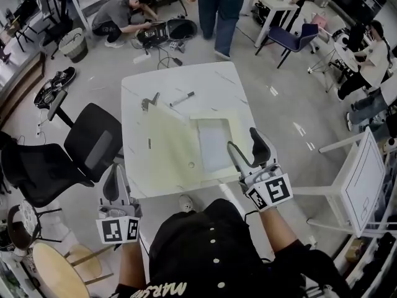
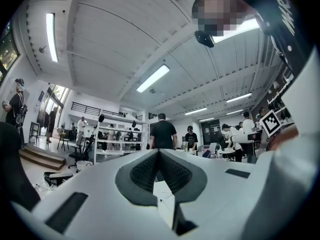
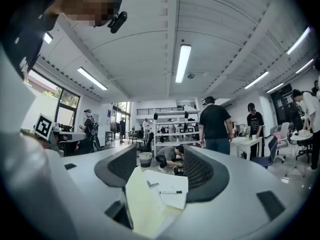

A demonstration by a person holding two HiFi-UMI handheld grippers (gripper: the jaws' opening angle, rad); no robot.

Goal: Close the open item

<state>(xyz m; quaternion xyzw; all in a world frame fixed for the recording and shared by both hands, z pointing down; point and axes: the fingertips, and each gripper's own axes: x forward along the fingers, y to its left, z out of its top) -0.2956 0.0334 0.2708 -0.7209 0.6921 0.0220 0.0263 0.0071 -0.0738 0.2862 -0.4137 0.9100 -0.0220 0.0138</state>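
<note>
Though open, folder (image 1: 170, 146) interior indistinct

Your head camera looks steeply down onto the table (image 1: 139, 104), near enough that the left gripper (image 1: 114, 169) and right gripper (image 1: 245, 143) sit along its lower edge. The left gripper view rides low behind its jaws, tilted up at the ceiling (image 2: 125, 34) and the far room. The right gripper view aims flatter across the table, close over the folder (image 1: 170, 144) and pen (image 1: 182, 98), which it shares with your head view. All three catch the standing person (image 1: 222, 8). The crouching person (image 1: 121, 14) shows only in the head view and right gripper view.
</note>
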